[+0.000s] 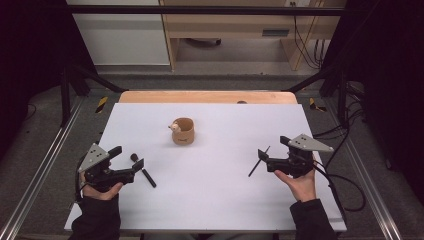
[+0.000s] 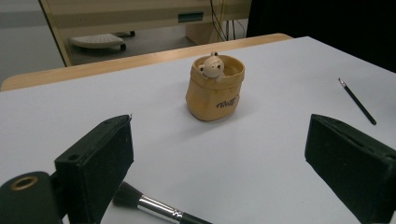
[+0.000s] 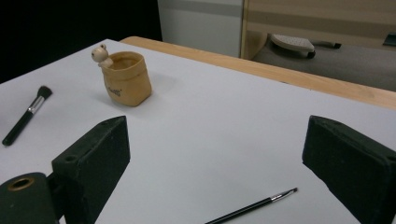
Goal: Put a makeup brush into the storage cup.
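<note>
A tan pouch-shaped cup (image 1: 183,131) with a small bear figure on its rim stands mid-table, a little toward the far side. A black makeup brush (image 1: 142,170) with a silver ferrule lies by my left gripper (image 1: 127,157), which is open and holds nothing. In the left gripper view the brush (image 2: 149,203) lies just under the near jaw, and the cup (image 2: 215,91) stands ahead of the gripper (image 2: 219,154). A thin black liner brush (image 1: 259,161) lies beside my right gripper (image 1: 271,147), also open and holding nothing. In the right gripper view it (image 3: 254,205) lies low between the jaws of the gripper (image 3: 215,149).
The white tabletop (image 1: 210,200) has a wooden strip (image 1: 207,96) along its far edge. Black frame posts and cables (image 1: 345,135) stand to the right. A wooden cabinet (image 1: 235,25) stands on the floor beyond the table.
</note>
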`<state>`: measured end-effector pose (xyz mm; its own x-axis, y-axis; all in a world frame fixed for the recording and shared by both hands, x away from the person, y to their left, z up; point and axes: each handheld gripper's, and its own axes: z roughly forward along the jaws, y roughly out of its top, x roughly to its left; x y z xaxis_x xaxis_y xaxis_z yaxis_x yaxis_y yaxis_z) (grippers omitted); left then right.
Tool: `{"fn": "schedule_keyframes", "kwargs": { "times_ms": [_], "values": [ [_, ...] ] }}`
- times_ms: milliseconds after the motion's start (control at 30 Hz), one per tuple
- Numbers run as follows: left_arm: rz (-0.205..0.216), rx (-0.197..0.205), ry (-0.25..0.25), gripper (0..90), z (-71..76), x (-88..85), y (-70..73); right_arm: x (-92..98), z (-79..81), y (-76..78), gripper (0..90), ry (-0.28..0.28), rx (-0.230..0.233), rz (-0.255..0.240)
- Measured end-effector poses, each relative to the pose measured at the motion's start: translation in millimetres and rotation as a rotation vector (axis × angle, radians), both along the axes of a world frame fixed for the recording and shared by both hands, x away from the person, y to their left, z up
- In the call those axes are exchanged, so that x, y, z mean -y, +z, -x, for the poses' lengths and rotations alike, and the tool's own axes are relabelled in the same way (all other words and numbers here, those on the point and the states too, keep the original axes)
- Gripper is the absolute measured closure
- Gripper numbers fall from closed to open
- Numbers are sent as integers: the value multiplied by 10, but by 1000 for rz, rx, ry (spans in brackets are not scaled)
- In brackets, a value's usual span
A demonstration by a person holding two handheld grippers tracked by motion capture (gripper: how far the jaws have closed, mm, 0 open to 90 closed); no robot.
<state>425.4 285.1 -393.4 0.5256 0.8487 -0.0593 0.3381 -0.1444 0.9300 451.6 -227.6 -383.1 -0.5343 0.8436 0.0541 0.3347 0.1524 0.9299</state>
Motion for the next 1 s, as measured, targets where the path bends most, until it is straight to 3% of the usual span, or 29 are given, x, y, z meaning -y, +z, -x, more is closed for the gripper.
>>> {"fn": "schedule_keyframes", "kwargs": {
  "times_ms": [600, 1000],
  "values": [
    [-5, -1, -1, 79, -9, 6, -23, -180, -261, -301, 102, -54, -109, 73],
    [-9, -1, -4, 85, -10, 12, -26, -299, -396, -556, 149, -96, -196, 158]
  ]
}}
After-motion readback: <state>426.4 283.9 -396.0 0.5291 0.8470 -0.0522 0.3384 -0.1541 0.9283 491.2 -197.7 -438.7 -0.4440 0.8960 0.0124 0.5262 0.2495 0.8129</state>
